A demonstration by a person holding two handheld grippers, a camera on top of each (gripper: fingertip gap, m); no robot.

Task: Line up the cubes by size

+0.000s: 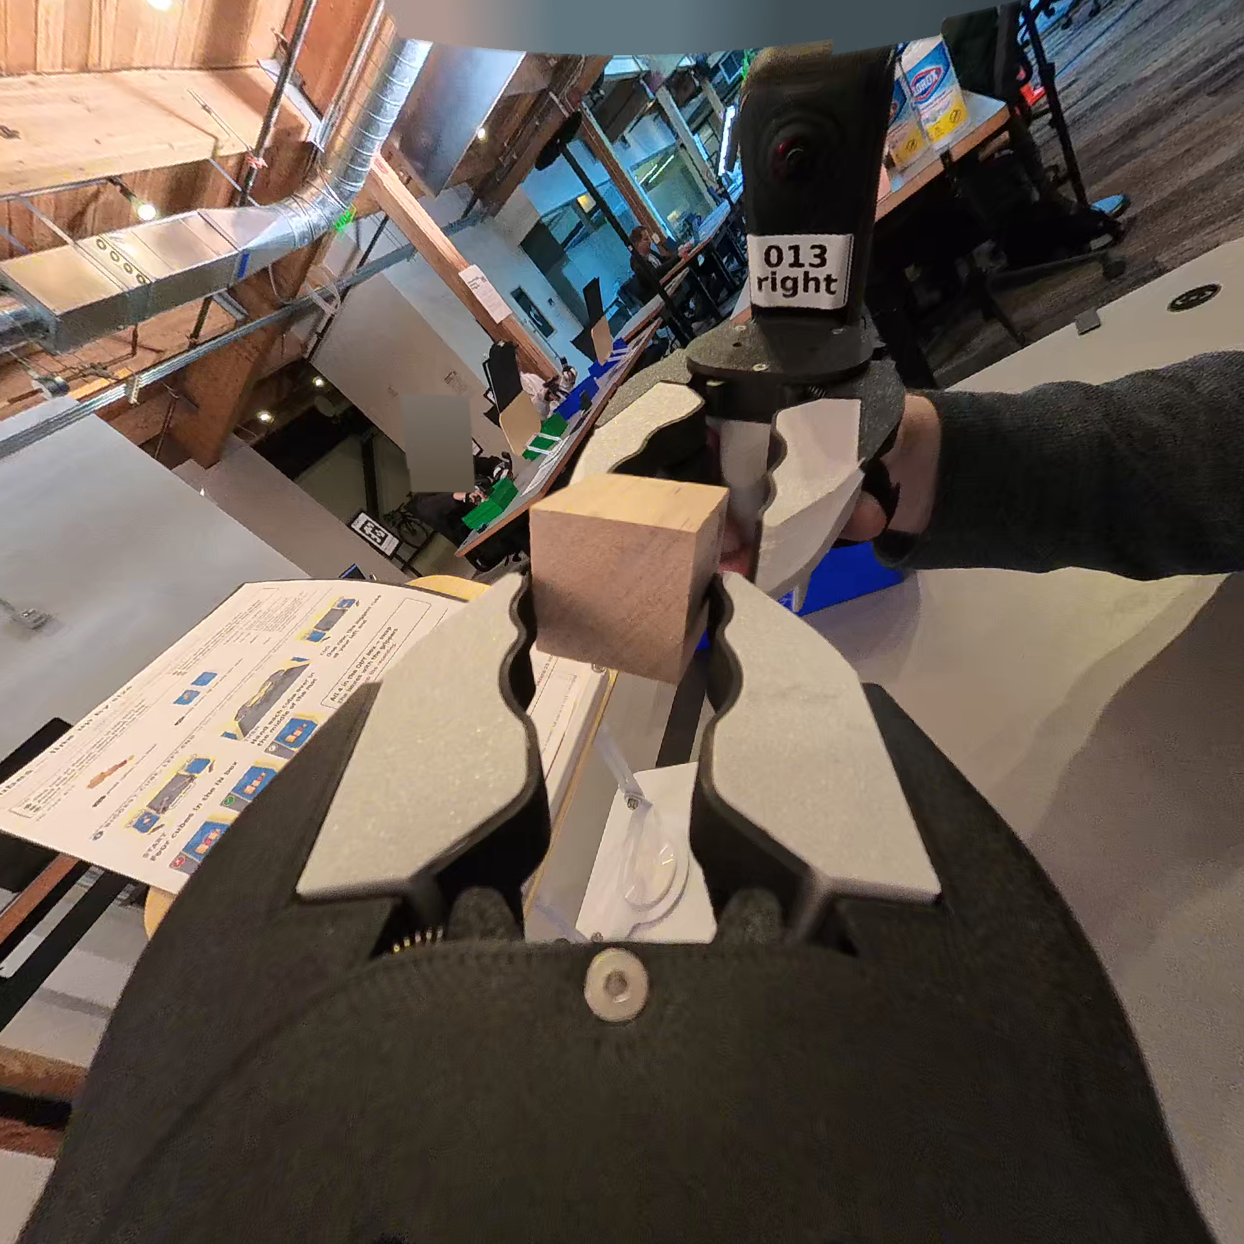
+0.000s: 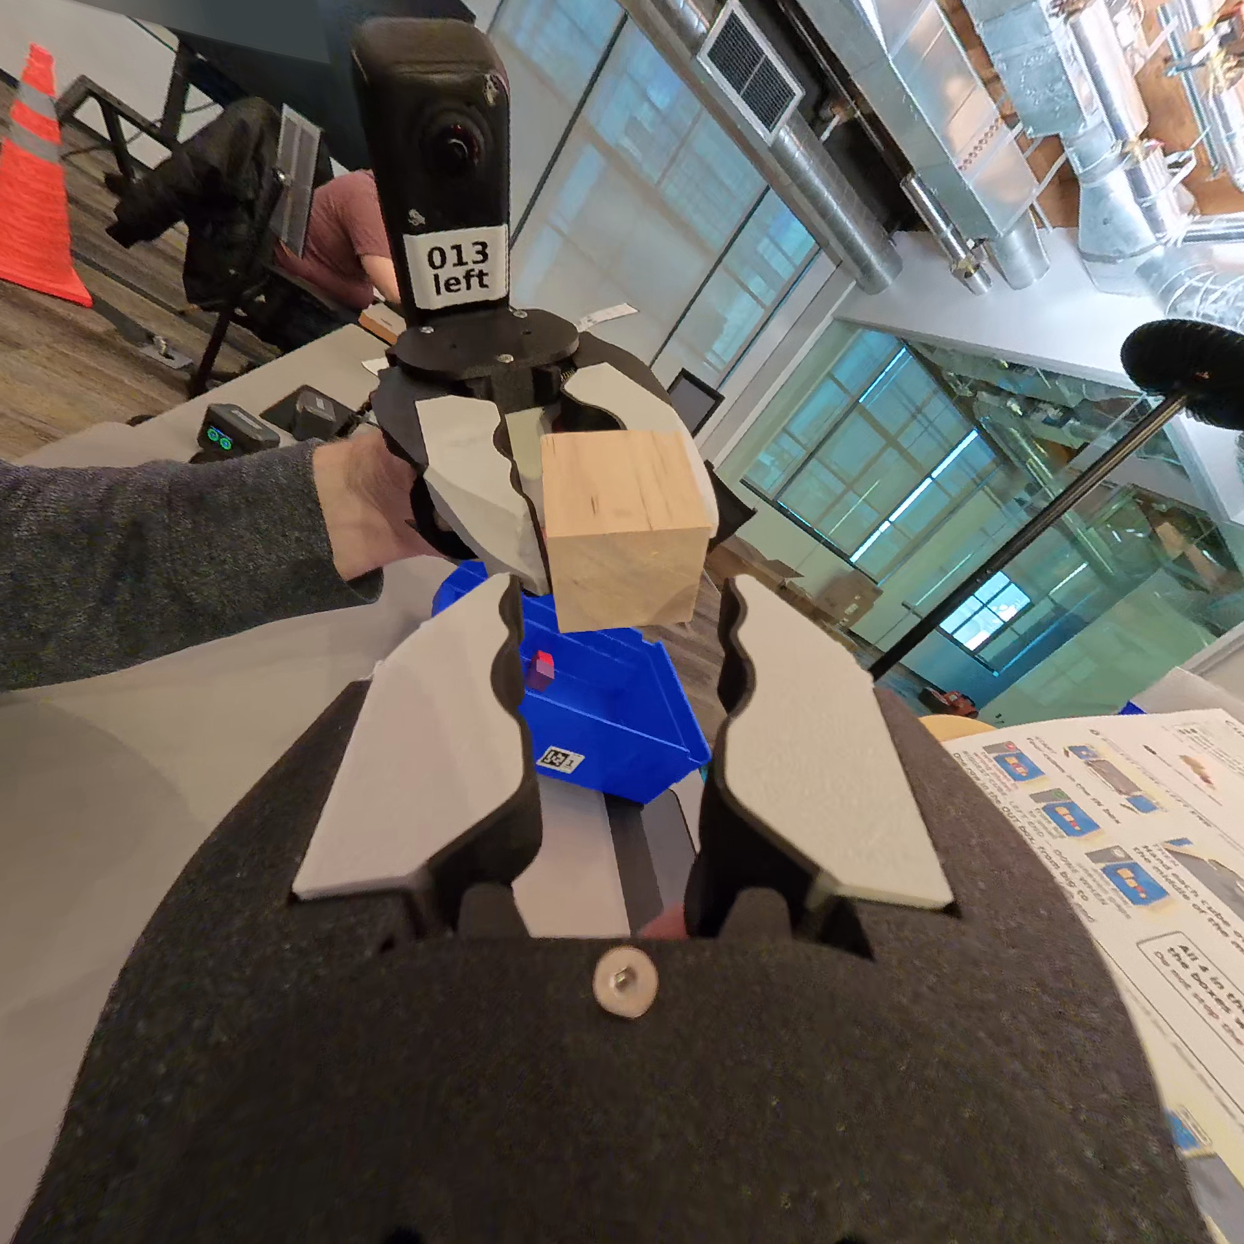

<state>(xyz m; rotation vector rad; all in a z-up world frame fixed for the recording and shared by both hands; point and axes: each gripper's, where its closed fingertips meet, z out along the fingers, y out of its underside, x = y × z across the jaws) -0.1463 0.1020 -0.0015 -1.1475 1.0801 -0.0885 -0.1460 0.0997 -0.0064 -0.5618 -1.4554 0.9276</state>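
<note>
A pale wooden cube is up in the air between the two grippers. My left gripper is shut on it, both pads pressing its sides. In the right wrist view the same cube sits in the left gripper. My right gripper is open. Its fingertips flank the cube's lower edge, with a gap on each side. It also shows in the left wrist view, just behind the cube. A small red cube lies in a blue bin below.
A printed instruction sheet lies at the table edge and also shows in the right wrist view. The grey table lies under the grippers. A person's sleeve is behind the right gripper. An orange cone stands on the floor far off.
</note>
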